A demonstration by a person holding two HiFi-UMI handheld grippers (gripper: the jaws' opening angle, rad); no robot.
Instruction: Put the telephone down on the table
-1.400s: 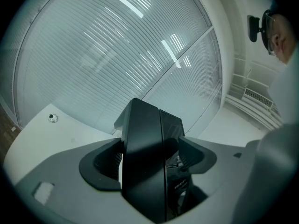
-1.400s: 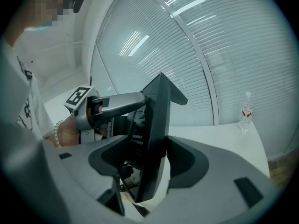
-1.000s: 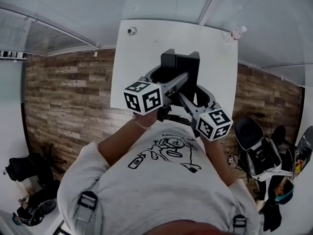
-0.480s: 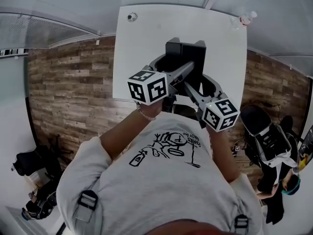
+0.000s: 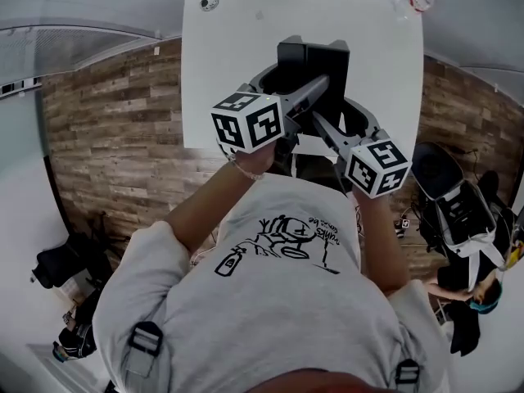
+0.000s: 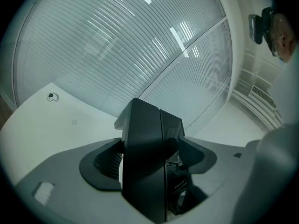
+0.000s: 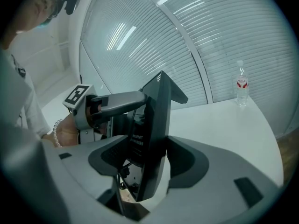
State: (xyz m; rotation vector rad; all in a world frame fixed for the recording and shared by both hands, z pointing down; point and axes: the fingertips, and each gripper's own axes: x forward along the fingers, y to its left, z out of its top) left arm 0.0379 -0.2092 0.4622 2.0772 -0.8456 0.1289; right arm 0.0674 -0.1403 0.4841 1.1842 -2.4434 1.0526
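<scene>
One black telephone [image 5: 313, 64] clamped by both the left gripper [image 6: 149, 155] and the right gripper [image 7: 147, 157], over one white table [image 5: 229, 64] bearing one bottle [image 7: 241, 90].

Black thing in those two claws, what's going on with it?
A person holds a black telephone upright over the white table. The left gripper and the right gripper are each shut on it. Whether it touches the table yet is unclear. A water bottle stands at the far corner.

right tongs [image 7: 149, 160] clamping black telephone [image 7: 158, 107] — bottle [image 7: 241, 90] standing on table [image 7: 224, 122]
</scene>
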